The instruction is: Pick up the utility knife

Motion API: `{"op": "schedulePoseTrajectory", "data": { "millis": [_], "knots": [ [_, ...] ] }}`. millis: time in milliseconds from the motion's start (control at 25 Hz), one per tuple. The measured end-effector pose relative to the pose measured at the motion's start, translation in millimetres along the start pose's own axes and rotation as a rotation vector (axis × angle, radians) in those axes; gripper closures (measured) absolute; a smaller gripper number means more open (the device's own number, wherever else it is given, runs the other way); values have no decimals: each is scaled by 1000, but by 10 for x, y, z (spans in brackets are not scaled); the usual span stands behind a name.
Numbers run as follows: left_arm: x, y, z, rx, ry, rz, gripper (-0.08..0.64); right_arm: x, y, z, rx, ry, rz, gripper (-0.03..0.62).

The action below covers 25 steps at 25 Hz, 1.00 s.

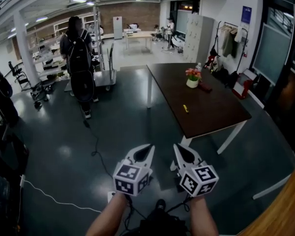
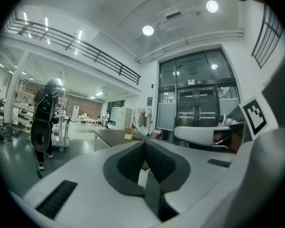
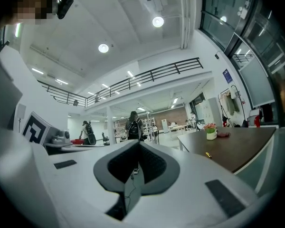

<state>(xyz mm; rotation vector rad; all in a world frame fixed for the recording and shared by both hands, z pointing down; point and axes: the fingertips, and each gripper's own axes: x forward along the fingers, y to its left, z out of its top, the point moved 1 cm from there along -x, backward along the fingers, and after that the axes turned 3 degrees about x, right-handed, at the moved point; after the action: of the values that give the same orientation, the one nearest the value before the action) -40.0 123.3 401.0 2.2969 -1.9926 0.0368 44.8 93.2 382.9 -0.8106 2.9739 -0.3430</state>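
Observation:
The utility knife [image 1: 185, 108] is a small yellow object lying on the dark brown table [image 1: 211, 117], near its left edge. It also shows as a yellow speck [image 3: 208, 154] in the right gripper view. Both grippers are held side by side, level, over the floor and well short of the table. My left gripper [image 1: 148, 148] has its jaws together with nothing between them [image 2: 145, 144]. The right gripper [image 1: 177, 148] is likewise shut and empty [image 3: 138, 144]. A white pot of flowers [image 1: 192, 77] and a red object [image 1: 205, 87] sit further back on the table.
A person with a black backpack [image 1: 78, 53] stands by a cart [image 1: 104, 75] to the left. A white cable [image 1: 54, 198] runs over the dark floor. Lockers [image 1: 196, 36] and a clothes rack [image 1: 229, 41] line the right wall. A wooden surface [image 1: 280, 215] fills the bottom right corner.

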Motion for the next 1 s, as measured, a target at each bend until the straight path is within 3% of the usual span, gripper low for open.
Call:
{"op": "schedulePoseTrajectory", "data": {
  "millis": [560, 1000],
  "knots": [
    [1699, 458, 28, -23, 48, 25, 554, 1052, -1403, 196, 16, 39, 10, 581],
    [2659, 641, 155, 2, 75, 18, 554, 1562, -2224, 433, 23, 29, -19, 581]
  ]
}}
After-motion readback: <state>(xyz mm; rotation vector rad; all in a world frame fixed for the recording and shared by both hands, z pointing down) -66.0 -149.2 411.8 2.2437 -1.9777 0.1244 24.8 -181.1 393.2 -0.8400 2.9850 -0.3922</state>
